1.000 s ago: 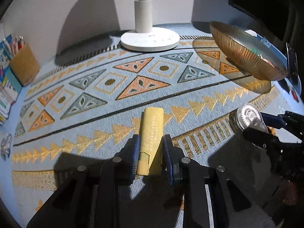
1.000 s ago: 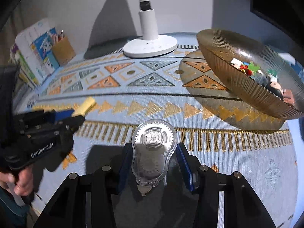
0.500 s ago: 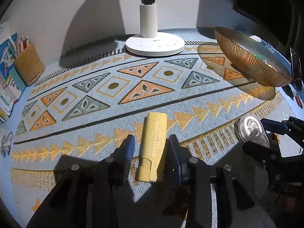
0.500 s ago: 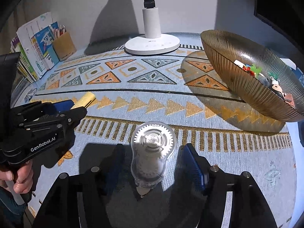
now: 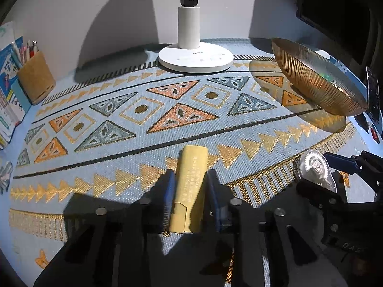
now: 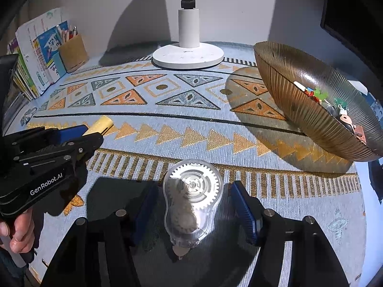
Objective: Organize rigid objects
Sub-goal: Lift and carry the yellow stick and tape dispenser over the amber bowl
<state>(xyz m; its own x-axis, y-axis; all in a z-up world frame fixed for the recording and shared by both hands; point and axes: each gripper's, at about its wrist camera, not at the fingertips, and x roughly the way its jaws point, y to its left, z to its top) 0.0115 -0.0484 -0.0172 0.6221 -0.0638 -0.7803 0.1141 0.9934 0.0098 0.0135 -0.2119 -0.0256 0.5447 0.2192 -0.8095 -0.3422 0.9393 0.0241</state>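
A yellow rectangular eraser (image 5: 190, 187) lies flat on the patterned mat between the fingers of my left gripper (image 5: 190, 191). The jaws stand open with a small gap on each side. The eraser's far end also shows in the right wrist view (image 6: 100, 124). A clear correction-tape dispenser (image 6: 192, 201) with white gears lies on the mat between the wide-open fingers of my right gripper (image 6: 195, 206). It also shows in the left wrist view (image 5: 313, 171). A ribbed amber glass bowl (image 6: 287, 91) holding several small items stands at the right.
A white lamp base (image 5: 195, 57) stands at the back centre. A cork pen holder (image 5: 36, 77) and books (image 6: 36, 55) stand at the back left. The blue patterned mat (image 5: 167, 119) covers the table. A dark screen (image 5: 340, 4) is at the far right.
Both grippers let go: the left jaws opened off the eraser, the right jaws opened wide off the tape dispenser. Both objects now rest on the mat.
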